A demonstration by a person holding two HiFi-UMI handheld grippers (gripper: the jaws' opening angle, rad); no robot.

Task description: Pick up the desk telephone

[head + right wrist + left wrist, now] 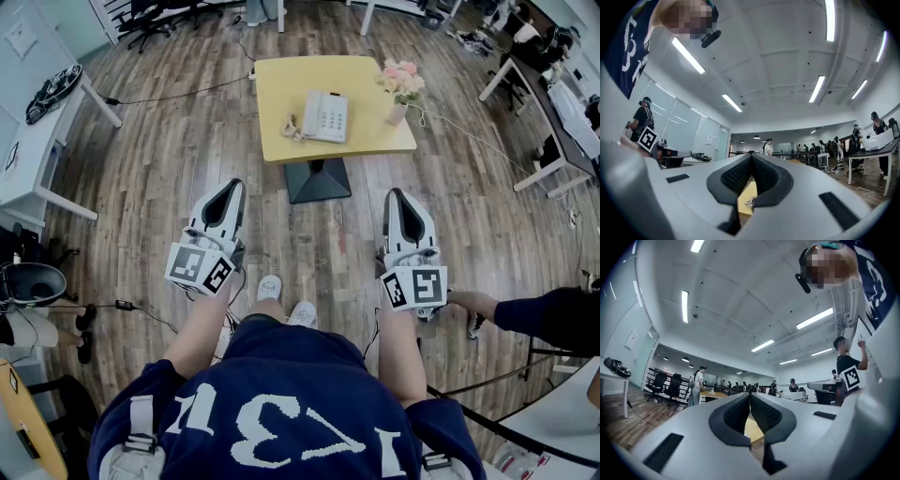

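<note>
The white desk telephone [326, 116] lies on a small yellow table [281, 89] far ahead of me, its coiled cord [292, 128] bunched at its left side. Both grippers are held low and near my body, well short of the table. My left gripper [230, 189] is shut with nothing in it, and its jaws meet at the tip in the left gripper view [750, 395]. My right gripper [397, 197] is also shut and empty [751, 157]. A sliver of the yellow table [748, 194] and the cord [749, 202] shows below its jaws.
A vase of pink flowers [401, 86] stands on the table's right edge, with a cable trailing off to the right. The table rests on a black base [317, 178]. White desks [37, 141] flank the left, more desks [548, 103] the right. Another person's arm [534, 314] reaches in at the right.
</note>
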